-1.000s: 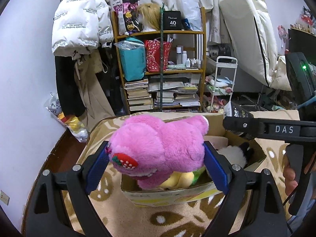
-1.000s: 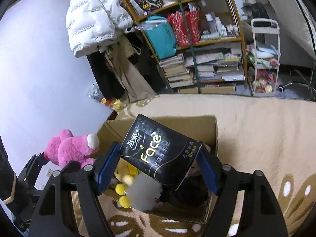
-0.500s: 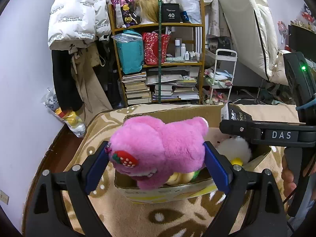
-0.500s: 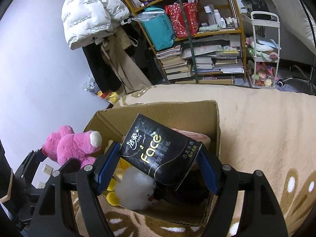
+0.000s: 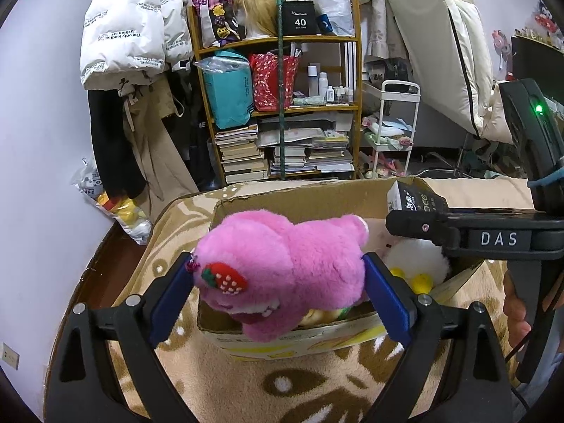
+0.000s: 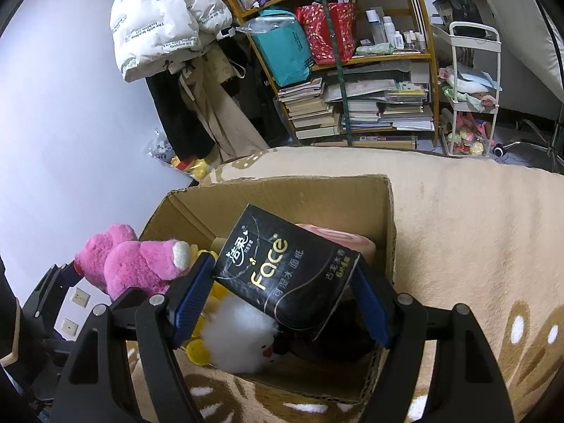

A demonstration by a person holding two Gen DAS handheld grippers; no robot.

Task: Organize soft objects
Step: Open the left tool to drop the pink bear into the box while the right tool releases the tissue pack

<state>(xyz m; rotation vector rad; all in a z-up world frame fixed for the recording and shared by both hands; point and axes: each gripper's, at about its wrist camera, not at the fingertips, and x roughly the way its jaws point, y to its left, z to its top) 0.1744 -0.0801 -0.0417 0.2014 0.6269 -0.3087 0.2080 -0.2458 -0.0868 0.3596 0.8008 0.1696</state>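
Note:
My left gripper (image 5: 278,282) is shut on a pink plush bear (image 5: 282,264) with a strawberry tag, held over the near left edge of an open cardboard box (image 5: 299,199). The bear also shows in the right wrist view (image 6: 137,261). My right gripper (image 6: 285,289) is shut on a black tissue pack (image 6: 285,275) marked "Face", held above the box (image 6: 282,190). The pack's end shows in the left wrist view (image 5: 412,199). Inside the box lie a white plush with yellow feet (image 6: 236,335), a pink-and-white soft item (image 6: 338,243) and a dark item.
The box stands on a beige patterned blanket (image 6: 476,229). Behind it are a wooden shelf of books and bags (image 5: 282,105), hanging coats (image 5: 130,42), a white trolley (image 5: 391,130) and a bag of toys on the floor (image 5: 112,204).
Both grippers have come closer to the box and a little lower over it, each still holding its object. The white plush inside shows more fully.

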